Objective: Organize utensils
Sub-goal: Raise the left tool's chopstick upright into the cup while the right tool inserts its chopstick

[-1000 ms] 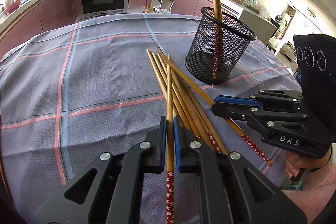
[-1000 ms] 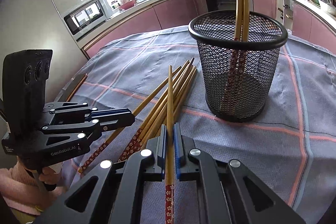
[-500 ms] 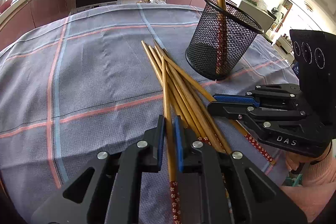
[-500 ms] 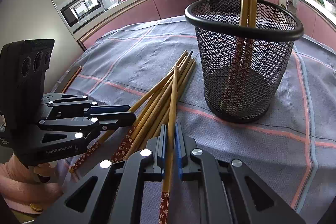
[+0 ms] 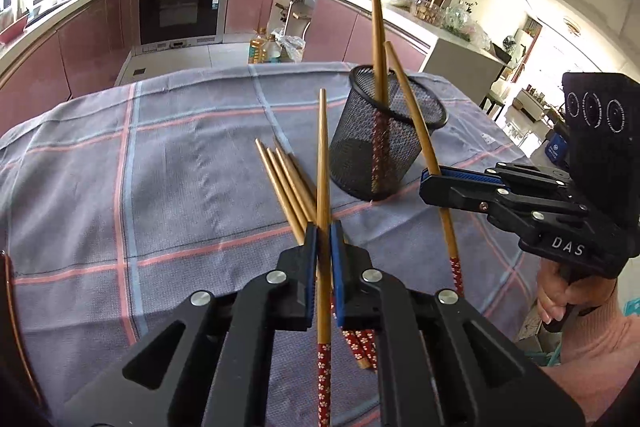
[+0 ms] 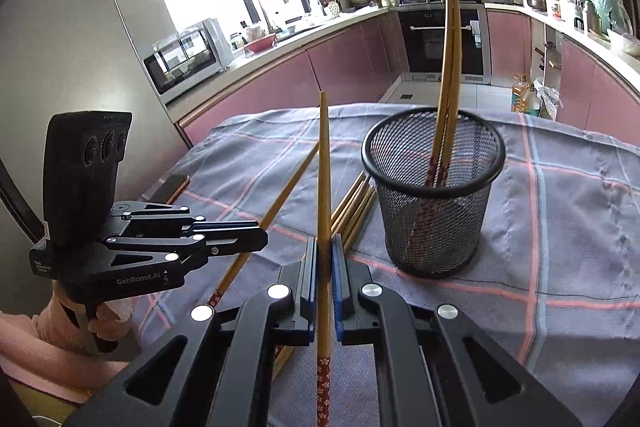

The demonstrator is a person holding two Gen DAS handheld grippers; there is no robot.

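My left gripper [image 5: 323,239] is shut on a bamboo chopstick [image 5: 322,155], whose tip points up and away above the cloth. My right gripper [image 6: 324,251] is shut on a second chopstick [image 6: 323,167], also raised off the table. In the left wrist view the right gripper [image 5: 428,179] and its slanted chopstick [image 5: 416,131] hang just in front of the black mesh cup [image 5: 360,155]. The cup [image 6: 434,211] holds two upright chopsticks [image 6: 450,67]. Several loose chopsticks [image 5: 286,183] lie on the cloth left of the cup.
A grey plaid tablecloth [image 5: 160,167] covers the table; its far edge drops toward the kitchen floor. A person's hand in a pink sleeve [image 5: 560,299] holds the right gripper's handle. Pink cabinets, an oven [image 5: 180,7] and a microwave [image 6: 180,59] stand beyond.
Both grippers have risen, each lifting its chopstick out of the pile on the cloth. The views have tipped up, so the cup now looks lower and farther off.
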